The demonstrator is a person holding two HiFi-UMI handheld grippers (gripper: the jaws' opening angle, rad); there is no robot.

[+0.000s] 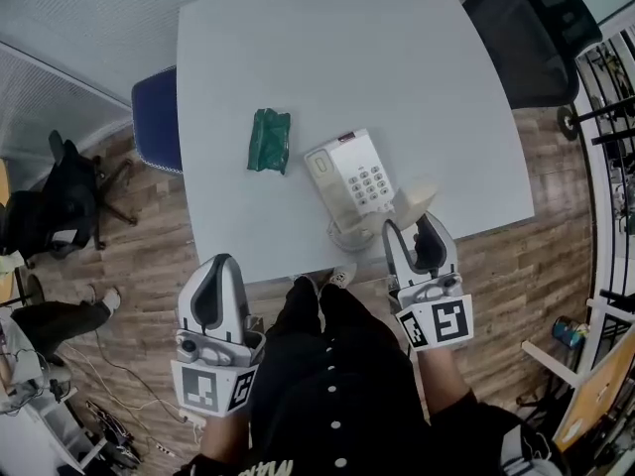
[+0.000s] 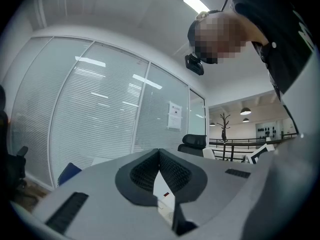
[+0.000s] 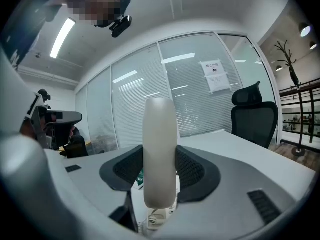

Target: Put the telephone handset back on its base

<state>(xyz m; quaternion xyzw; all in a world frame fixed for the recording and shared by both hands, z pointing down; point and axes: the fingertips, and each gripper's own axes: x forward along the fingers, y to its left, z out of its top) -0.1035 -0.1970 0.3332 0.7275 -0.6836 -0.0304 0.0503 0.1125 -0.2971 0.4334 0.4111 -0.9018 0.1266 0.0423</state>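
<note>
A cream telephone base (image 1: pixel 349 178) with a keypad sits near the front edge of the white table (image 1: pixel 327 58). The cream handset (image 1: pixel 415 202) stands upright just right of the base, and my right gripper (image 1: pixel 415 230) is shut on it. In the right gripper view the handset (image 3: pixel 160 149) rises between the dark pads (image 3: pixel 192 171), with part of the base (image 3: pixel 156 218) below it. The cord (image 1: pixel 347 234) curls at the base's near end. My left gripper (image 1: pixel 220 268) hangs off the table's front left; in its own view the left gripper (image 2: pixel 159 153) is shut on nothing.
A crumpled green bag (image 1: pixel 269 140) lies on the table left of the base. A blue chair (image 1: pixel 157 119) stands at the table's left side, a black office chair (image 1: pixel 526 28) at the far right corner. The person's legs are against the front edge.
</note>
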